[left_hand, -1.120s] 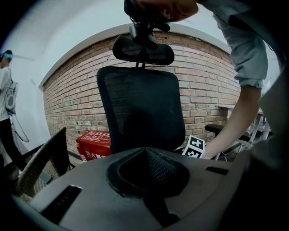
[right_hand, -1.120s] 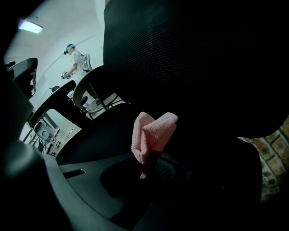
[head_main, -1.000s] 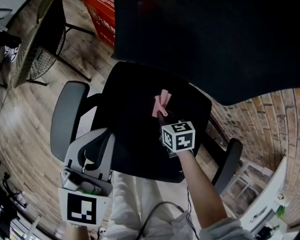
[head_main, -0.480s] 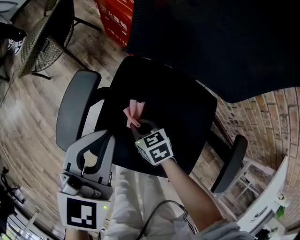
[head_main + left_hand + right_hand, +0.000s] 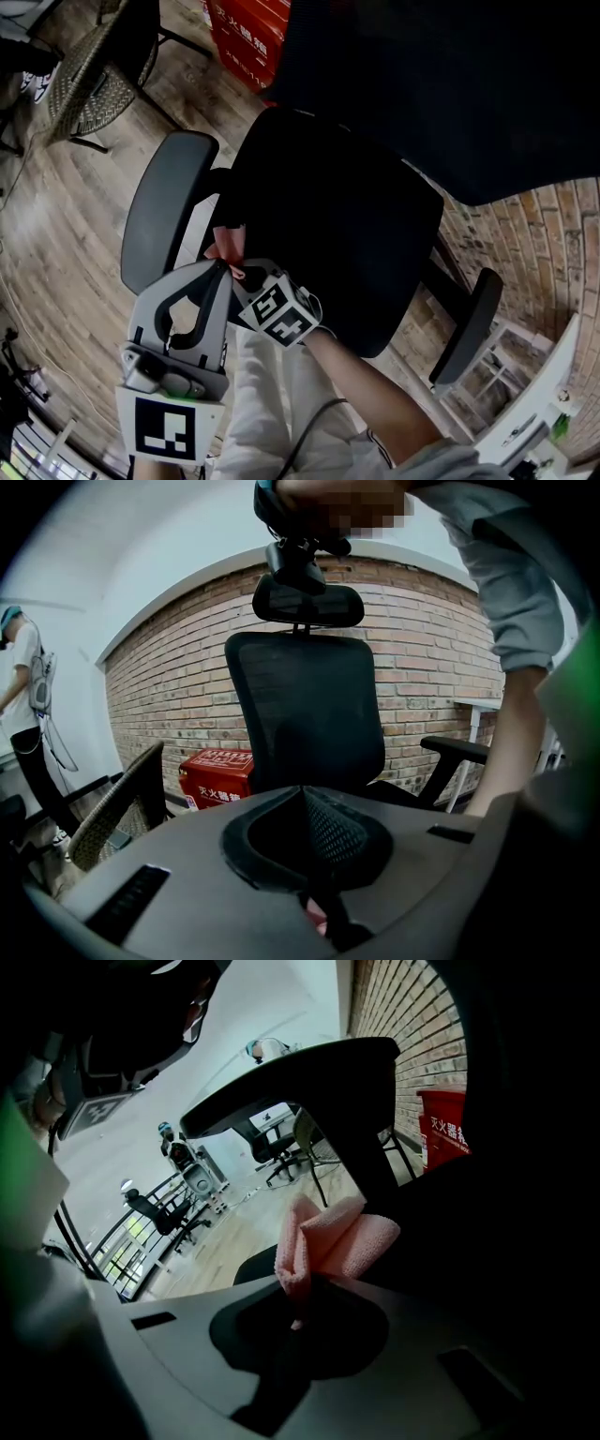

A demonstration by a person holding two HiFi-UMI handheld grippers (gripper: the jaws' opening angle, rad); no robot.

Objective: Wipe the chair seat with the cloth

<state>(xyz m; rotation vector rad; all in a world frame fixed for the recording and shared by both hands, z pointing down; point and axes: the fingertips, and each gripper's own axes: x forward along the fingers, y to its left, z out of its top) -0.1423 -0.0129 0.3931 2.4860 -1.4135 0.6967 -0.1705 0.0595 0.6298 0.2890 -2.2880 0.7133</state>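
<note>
Right gripper (image 5: 240,273): your jaws are closed tight on the bunched pink cloth (image 5: 230,247), which sticks up past the tips.
Cloth: at the front left corner of the black chair seat (image 5: 347,225), just beside the grey armrest (image 5: 169,211).
Left gripper (image 5: 216,272): your jaws are pressed together with nothing between them; the tips sit just beside the cloth, off the front edge of the seat.
Backrest (image 5: 450,84): dark mesh, behind the seat.
</note>
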